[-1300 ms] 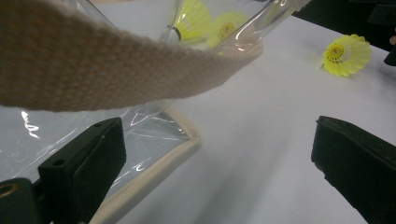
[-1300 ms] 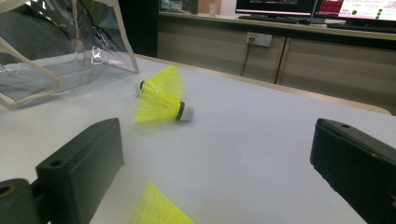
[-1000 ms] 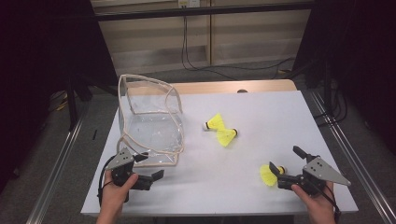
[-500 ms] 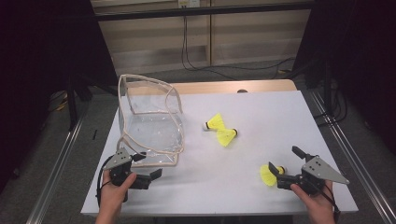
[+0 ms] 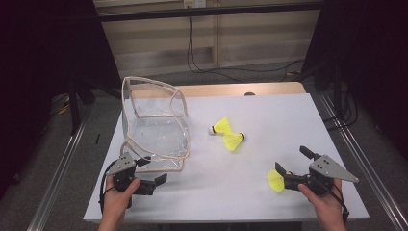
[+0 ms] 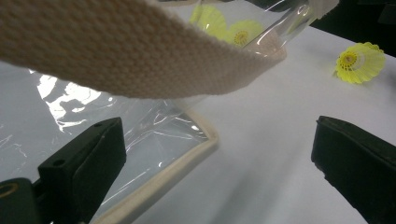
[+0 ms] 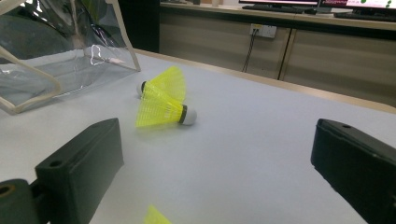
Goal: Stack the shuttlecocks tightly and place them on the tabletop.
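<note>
**Shuttlecocks waiting to go into the clear bag**

The work in hand looks like gathering yellow shuttlecocks into the transparent bag, which stands open at the left of the white surface, its cream webbing trim outlining the mouth. The left hand-held gripper sits just beside the bag's near corner, jaws spread wide and empty; in the left gripper view the bag's trimmed bottom edge lies between the jaws and a webbing strap crosses overhead.

The right hand-held gripper rests at the near right of the surface, also spread wide and gripping nothing. One shuttlecock lies right at its jaws, skirt towards the left; the tip of its yellow skirt peeks up between the jaws in the right gripper view. Two more shuttlecocks lie touching each other mid-surface, near the bag's right side and well apart from either gripper.

My reading: this is the approach step, nothing picked up yet. The next move calls for the right gripper to settle around the nearest shuttlecock and close gently, since the feather-style skirt would crush easily, while the left gripper pinches the bag's trim to steady the mouth for the drop.
</note>
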`<state>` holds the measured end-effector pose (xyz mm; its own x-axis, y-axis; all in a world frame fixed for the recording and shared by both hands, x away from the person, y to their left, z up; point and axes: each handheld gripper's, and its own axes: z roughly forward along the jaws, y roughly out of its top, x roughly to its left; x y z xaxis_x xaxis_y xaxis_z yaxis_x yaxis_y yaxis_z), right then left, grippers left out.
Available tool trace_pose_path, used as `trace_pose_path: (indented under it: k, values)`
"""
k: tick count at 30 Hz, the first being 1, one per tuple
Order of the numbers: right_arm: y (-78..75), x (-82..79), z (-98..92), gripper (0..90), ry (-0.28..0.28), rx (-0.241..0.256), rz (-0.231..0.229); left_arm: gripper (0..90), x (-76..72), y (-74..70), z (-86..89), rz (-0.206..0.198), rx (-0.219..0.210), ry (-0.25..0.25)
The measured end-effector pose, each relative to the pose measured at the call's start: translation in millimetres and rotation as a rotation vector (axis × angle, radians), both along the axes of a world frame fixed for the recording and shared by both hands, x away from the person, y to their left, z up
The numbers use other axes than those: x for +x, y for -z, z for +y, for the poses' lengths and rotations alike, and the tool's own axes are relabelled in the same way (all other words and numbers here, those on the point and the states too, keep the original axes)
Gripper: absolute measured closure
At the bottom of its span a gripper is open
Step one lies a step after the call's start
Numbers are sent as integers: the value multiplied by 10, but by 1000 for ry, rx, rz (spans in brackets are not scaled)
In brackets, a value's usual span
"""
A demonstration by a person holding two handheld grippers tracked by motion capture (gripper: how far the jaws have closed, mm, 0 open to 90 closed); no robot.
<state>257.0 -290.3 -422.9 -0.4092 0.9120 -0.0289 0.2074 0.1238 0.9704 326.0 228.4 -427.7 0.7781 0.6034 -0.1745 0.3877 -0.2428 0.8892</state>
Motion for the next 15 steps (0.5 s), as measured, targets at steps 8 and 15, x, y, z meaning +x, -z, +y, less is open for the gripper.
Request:
trace_pose_path:
  k: [8, 15]
  values:
    - [-65, 96, 72, 20, -15, -23, 23, 33, -1, 1, -13, 3, 4, -4]
    - [-138, 216, 177, 23, -27, -22, 44, 33, 2, -5, -21, 1, 2, 2]
